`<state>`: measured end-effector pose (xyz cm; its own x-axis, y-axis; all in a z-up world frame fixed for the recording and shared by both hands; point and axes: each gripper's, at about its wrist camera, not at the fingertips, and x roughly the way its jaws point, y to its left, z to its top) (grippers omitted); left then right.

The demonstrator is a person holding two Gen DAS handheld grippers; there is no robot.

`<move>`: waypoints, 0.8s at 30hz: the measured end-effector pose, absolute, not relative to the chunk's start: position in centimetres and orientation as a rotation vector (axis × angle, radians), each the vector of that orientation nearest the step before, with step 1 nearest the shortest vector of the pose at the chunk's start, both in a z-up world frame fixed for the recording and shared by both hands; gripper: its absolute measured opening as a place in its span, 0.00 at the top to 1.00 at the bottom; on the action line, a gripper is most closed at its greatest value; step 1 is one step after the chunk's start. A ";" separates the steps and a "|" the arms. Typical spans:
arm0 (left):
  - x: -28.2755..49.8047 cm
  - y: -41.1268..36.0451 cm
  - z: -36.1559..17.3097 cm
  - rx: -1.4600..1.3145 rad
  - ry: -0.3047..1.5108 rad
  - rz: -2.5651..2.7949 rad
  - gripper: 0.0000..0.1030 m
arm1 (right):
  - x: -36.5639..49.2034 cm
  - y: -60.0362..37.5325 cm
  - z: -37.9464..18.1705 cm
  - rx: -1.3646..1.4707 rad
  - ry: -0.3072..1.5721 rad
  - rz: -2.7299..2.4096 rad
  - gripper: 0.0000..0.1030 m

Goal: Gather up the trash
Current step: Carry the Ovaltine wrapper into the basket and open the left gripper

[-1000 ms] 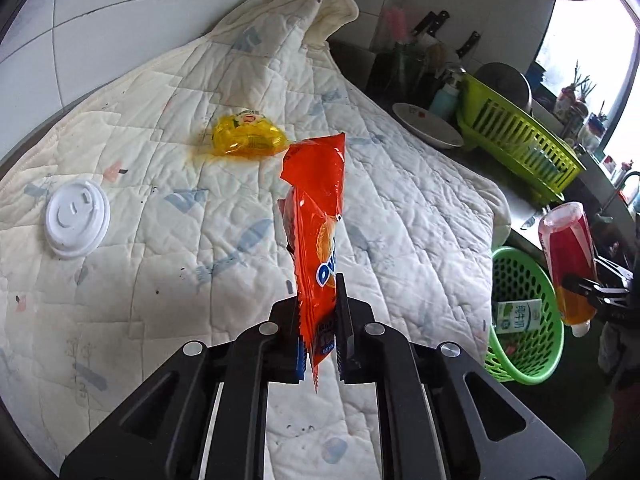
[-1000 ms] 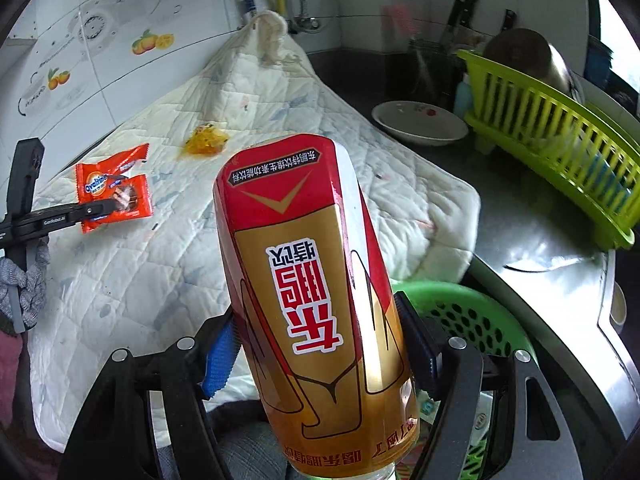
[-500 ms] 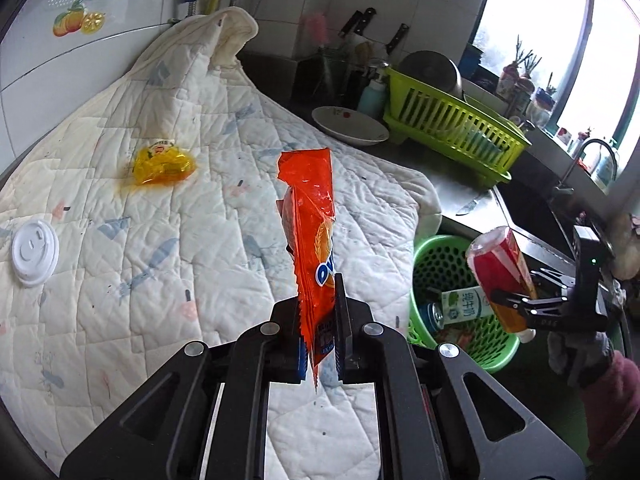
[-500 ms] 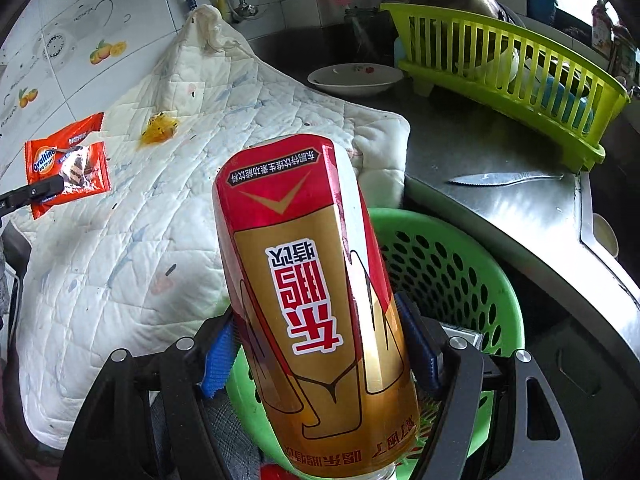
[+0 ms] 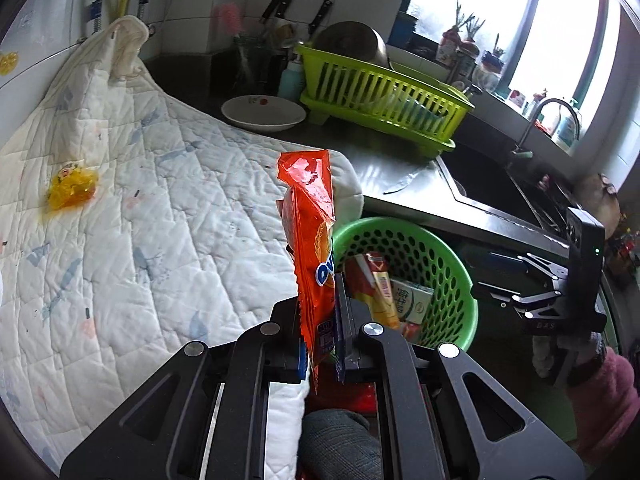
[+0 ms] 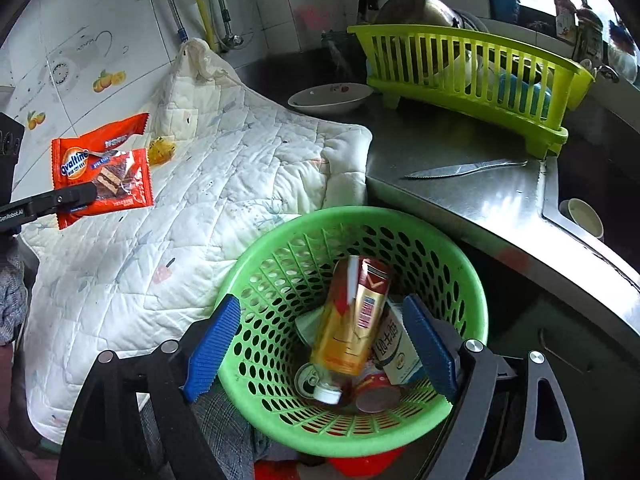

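My left gripper (image 5: 320,344) is shut on an orange Ovaltine wrapper (image 5: 310,236), held upright above the quilt's edge beside the green basket (image 5: 448,256); the wrapper also shows in the right wrist view (image 6: 102,168). My right gripper (image 6: 320,344) is open and empty above the green basket (image 6: 472,280). A red-and-gold bottle (image 6: 352,316) lies in the basket, cap down, with a milk carton (image 6: 396,352) and cans. A yellow wrapper (image 5: 72,190) lies on the quilt at the far left.
A white quilt (image 5: 160,220) covers the counter. Beyond it are a white bowl (image 5: 262,114), a yellow-green dish rack (image 5: 376,100), a knife (image 6: 464,168) on the steel counter, and the sink (image 5: 492,184) at the right.
My right gripper opened and the red-and-gold bottle dropped into the green basket. My left gripper carried the orange wrapper to the right, toward the basket.
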<state>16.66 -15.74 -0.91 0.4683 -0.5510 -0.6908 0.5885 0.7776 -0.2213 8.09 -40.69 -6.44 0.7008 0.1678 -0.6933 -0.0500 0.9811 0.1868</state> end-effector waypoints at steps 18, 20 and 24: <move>15.0 -26.0 -6.5 0.178 0.950 -0.774 0.88 | 2.3 -43.9 -5.9 0.245 0.709 0.086 0.19; 15.0 -26.3 -7.1 0.183 0.967 -0.770 0.76 | 2.1 -44.0 -5.9 0.250 0.705 0.086 0.19; 14.5 -26.4 -7.6 0.203 0.947 -0.761 0.46 | 1.7 -44.1 -6.0 0.259 0.697 0.085 0.19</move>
<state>14.53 -26.45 -7.61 0.3511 -0.4980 -0.7929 0.6671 0.7273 -0.1614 1.74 -44.12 -6.00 0.7647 0.1636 -0.6233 0.0083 0.9646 0.2635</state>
